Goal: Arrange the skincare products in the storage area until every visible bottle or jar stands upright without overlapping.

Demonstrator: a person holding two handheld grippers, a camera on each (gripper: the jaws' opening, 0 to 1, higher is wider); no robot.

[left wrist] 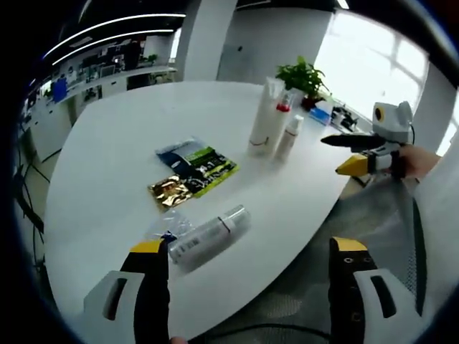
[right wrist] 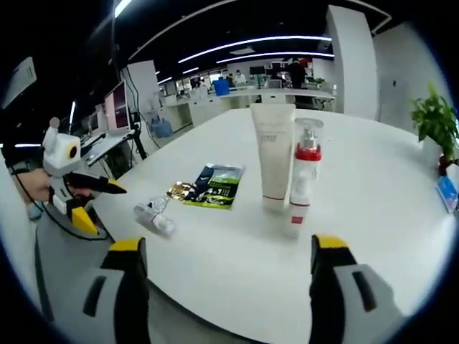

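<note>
A clear-capped white bottle (left wrist: 208,236) lies on its side near the front edge of the white table (left wrist: 107,143), just beyond my left gripper (left wrist: 251,283), which is open and holds nothing. Further back a white tube (left wrist: 265,115), a pump bottle with a red collar (left wrist: 284,107) and a slim white bottle (left wrist: 289,136) stand upright together. In the right gripper view the tube (right wrist: 272,154) and red-collared bottle (right wrist: 306,165) stand just ahead of my right gripper (right wrist: 229,276), open and empty. The lying bottle (right wrist: 154,215) is to their left.
Flat sachets (left wrist: 193,172) in green, blue and gold lie mid-table, also seen as sachets (right wrist: 211,188). A potted plant (left wrist: 301,75) and a blue item (left wrist: 320,115) sit at the far edge. Each gripper appears in the other's view: right gripper (left wrist: 333,155), left gripper (right wrist: 104,208).
</note>
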